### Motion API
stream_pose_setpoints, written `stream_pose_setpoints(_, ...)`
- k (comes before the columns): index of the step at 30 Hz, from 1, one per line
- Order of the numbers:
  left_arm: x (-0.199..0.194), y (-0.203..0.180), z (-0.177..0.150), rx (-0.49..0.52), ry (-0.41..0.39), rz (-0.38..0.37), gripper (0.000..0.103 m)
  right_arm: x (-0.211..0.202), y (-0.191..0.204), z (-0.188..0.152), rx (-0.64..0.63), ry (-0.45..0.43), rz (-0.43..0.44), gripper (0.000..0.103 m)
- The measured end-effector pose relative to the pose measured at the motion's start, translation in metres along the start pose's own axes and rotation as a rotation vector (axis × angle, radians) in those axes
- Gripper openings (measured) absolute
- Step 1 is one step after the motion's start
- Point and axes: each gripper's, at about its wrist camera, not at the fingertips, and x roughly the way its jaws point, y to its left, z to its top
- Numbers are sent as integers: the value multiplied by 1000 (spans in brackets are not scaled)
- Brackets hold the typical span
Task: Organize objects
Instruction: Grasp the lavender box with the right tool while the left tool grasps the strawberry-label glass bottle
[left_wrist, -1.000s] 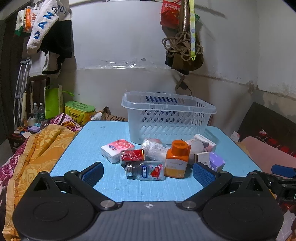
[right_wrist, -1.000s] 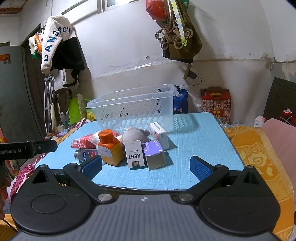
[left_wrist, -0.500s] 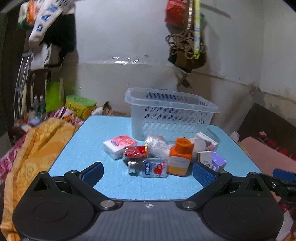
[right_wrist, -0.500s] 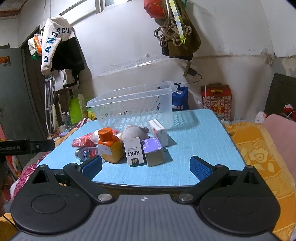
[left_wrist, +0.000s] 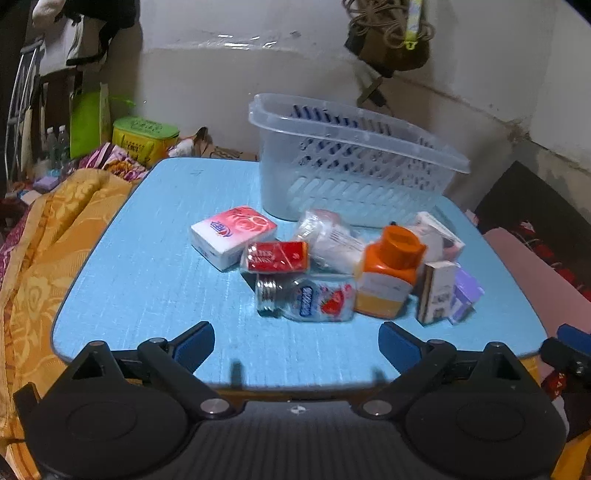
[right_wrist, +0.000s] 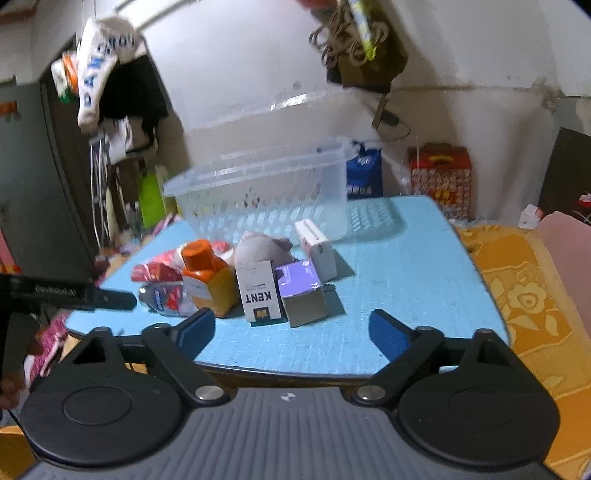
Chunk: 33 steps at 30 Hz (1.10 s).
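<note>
A clear plastic basket (left_wrist: 354, 166) stands at the back of the blue table (left_wrist: 155, 266); it also shows in the right wrist view (right_wrist: 266, 192). In front of it lies a cluster: a pink tissue pack (left_wrist: 232, 234), a red packet (left_wrist: 277, 256), a lying bottle (left_wrist: 306, 297), an orange-capped bottle (left_wrist: 388, 277), a KENT box (right_wrist: 258, 291), a purple box (right_wrist: 301, 290), a white box (right_wrist: 317, 247) and a grey plush (right_wrist: 262, 247). My left gripper (left_wrist: 295, 341) is open and empty above the table's near edge. My right gripper (right_wrist: 291, 330) is open and empty, near the KENT box.
An orange patterned blanket lies left of the table (left_wrist: 44, 236) and right of it in the right wrist view (right_wrist: 524, 295). A green box (left_wrist: 144, 138) and bags stand behind. Clothes (right_wrist: 107, 74) and a rope bag (right_wrist: 362, 48) hang on the wall.
Both grippers have moved forward and tilted down toward the table; the cluster now looks larger and closer. Nothing on the table has moved.
</note>
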Motion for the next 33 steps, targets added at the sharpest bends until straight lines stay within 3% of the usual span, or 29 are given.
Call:
stream_pose_setpoints(5,21,3,9,-18,39,2,98,33,3,14,-58,48,-52,85)
stream_pose_setpoints(9,30,-1,11,-16,68,-18,98,47,-7,19,-46,57,-64,73)
stream_pose_setpoints(14,45,-9,14,23,84,-3,98,66,-17,19,-51,87,-43,73)
stream_pose_setpoints(20,66,0,17,-28,77,-24,98,78,-16,19,-60,117,5,73)
stream_pose_setpoints(24,73,-10,16,29,74,16,97,87,-9,18,-101,132,-2,72)
stream_pose_setpoints(30,78,-27,12,118,72,87,96,93,-5,17,-115,170,-3,58)
stream_pose_setpoints(33,74,-28,10,118,59,95,92,94,-6,16,-113,181,-10,44)
